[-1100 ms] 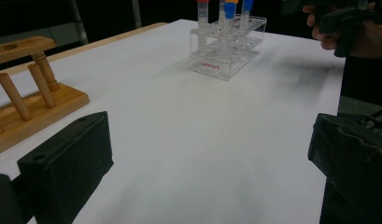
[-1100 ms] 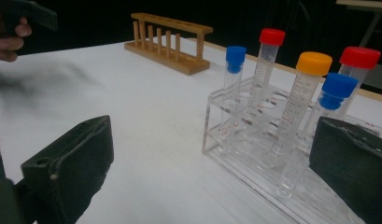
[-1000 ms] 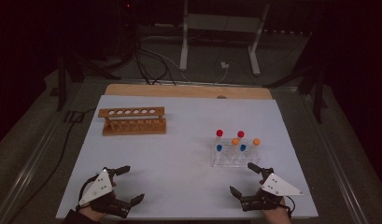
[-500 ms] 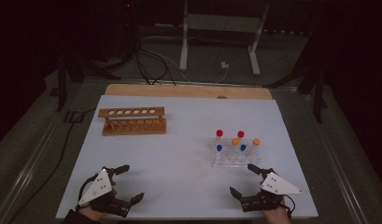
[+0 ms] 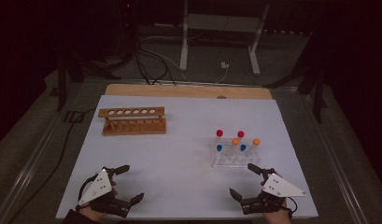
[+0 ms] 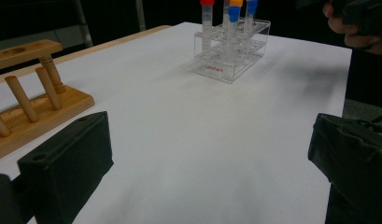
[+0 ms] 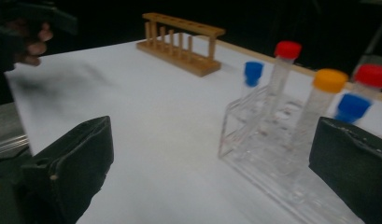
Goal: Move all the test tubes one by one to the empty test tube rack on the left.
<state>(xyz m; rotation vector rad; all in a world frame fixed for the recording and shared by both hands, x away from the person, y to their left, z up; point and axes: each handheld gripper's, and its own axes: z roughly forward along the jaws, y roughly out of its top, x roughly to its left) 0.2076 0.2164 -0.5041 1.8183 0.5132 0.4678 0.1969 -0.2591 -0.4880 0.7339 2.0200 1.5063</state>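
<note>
From above, near the front edge of the white surface (image 5: 188, 140): right hand-held gripper (image 5: 247, 183) with jaws spread wide and empty, just short of the clear tube rack (image 5: 235, 156), which lies straight ahead and a little inward of it. Left hand-held gripper (image 5: 125, 184) likewise wide and empty at the opposite front corner, well apart from that rack; wooden tube rack (image 5: 132, 121) farther back on its side, long axis running across the surface, holes vacant. Capped tubes upright in the clear rack, red caps (image 5: 219, 133) at the back, orange and blue nearer.

Along the left hand-held gripper's jaws: clear rack (image 6: 233, 51) far off across bare white, wooden rack (image 6: 30, 98) close by at one side.

Along the right hand-held gripper's jaws: clear rack (image 7: 282, 154) close, partly between the open jaws, orange-capped tube (image 7: 319, 107) nearest and standing vertical; wooden rack (image 7: 181, 44) distant.

Judgement: right hand clearly the nearer one for lifting a tube; approach forward, then closing on a vertical tube below its cap.
</note>
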